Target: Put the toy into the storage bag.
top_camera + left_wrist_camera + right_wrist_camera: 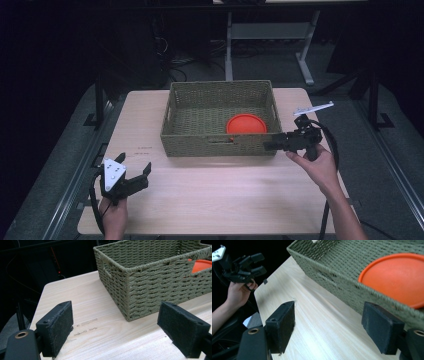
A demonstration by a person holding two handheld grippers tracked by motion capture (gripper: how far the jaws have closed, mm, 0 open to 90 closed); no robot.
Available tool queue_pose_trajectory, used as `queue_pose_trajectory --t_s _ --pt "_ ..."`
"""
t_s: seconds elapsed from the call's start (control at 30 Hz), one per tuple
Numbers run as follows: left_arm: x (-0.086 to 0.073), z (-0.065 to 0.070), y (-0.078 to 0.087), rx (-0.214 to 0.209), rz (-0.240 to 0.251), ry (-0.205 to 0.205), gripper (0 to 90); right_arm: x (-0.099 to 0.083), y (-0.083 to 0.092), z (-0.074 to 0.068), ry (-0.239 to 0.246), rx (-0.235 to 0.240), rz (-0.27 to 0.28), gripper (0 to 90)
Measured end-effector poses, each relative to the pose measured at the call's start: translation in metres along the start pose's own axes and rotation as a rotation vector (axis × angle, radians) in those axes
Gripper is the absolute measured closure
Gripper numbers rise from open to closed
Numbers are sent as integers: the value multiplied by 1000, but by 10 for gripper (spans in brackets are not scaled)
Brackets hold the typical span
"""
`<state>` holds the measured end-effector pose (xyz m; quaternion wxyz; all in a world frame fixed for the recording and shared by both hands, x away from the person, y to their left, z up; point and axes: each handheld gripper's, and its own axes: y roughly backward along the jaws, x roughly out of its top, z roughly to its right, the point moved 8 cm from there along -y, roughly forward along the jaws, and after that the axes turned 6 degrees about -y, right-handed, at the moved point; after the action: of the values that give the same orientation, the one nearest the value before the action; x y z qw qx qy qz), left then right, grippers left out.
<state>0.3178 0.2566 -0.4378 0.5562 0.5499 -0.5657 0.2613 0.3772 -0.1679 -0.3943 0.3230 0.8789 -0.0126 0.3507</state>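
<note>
Orange plate [246, 124] lying in my woven basket [220, 145], near-right corner; right gripper [272, 145] wide and empty beside it, left gripper [141, 176] likewise, nothing left out on the table [215, 200].

A metal table frame [270, 35] stands behind the wooden table [210, 200].
</note>
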Motion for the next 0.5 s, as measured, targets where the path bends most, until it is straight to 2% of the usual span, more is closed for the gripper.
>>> queue_pose_trajectory --t_s 0.23,0.5 --pt "0 -1 0 3 2 2 127 -15 -1 7 -28 2 -22 258" --pt "0 0 0 1 1 1 127 -24 7 8 -24 -8 -20 256"
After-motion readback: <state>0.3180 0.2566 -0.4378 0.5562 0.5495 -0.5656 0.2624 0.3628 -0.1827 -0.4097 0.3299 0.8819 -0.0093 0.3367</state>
